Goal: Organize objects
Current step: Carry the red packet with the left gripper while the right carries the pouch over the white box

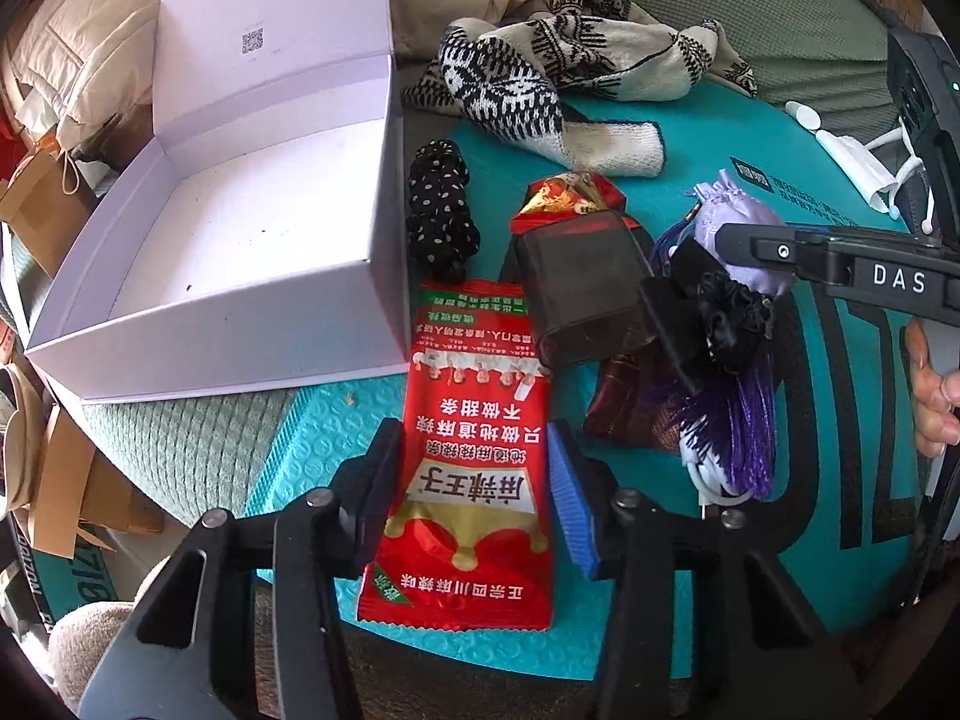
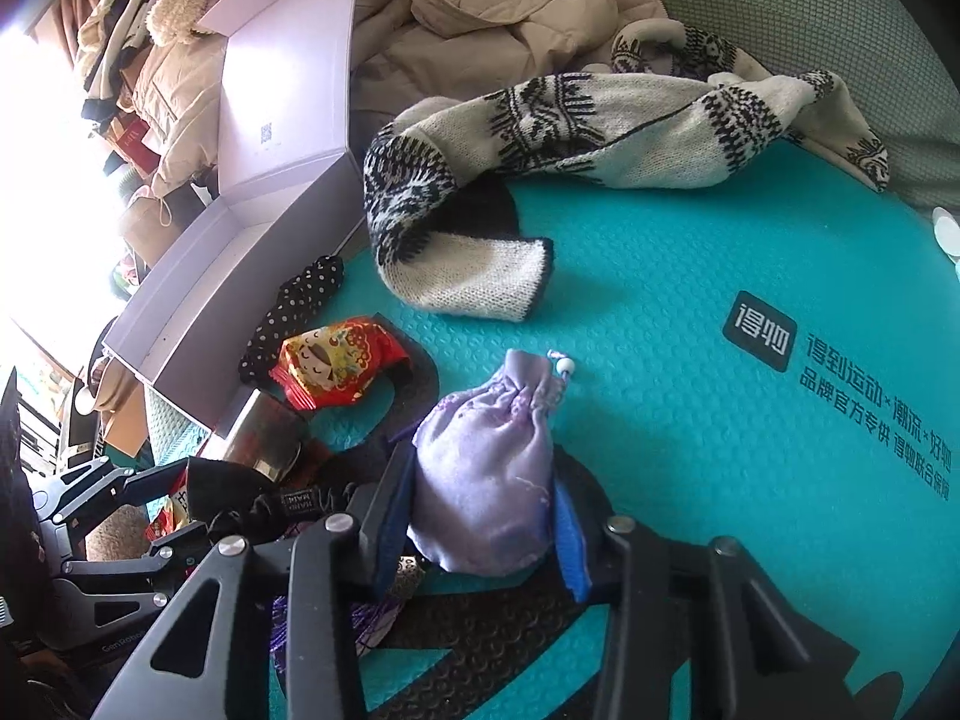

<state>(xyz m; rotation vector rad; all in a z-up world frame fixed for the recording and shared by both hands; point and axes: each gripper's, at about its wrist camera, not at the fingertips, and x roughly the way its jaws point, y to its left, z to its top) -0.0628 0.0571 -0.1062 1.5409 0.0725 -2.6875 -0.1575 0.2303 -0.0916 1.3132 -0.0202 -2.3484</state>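
Note:
My left gripper [image 1: 474, 480] has its fingers on both sides of a long red snack packet [image 1: 474, 456] that lies on the teal mat [image 1: 312, 438]; the jaws look open around it. My right gripper [image 2: 483, 516] straddles a lilac drawstring pouch [image 2: 486, 474], its pads at the pouch's sides. In the left wrist view the pouch [image 1: 744, 240] sits by the right gripper's finger. An open white box [image 1: 240, 228] stands empty to the left. A black polka-dot scrunchie [image 1: 441, 210], a small red snack pack [image 1: 570, 195] and a dark translucent case [image 1: 576, 288] lie between.
A black-and-white knitted scarf [image 2: 540, 156] lies across the mat's far side, with a beige jacket [image 2: 492, 6] behind. A purple tassel [image 1: 744, 432] and black fabric item [image 1: 732, 318] lie right of the case. White earphones [image 1: 900, 168] lie at far right. Cardboard clutter [image 1: 54, 450] sits at left.

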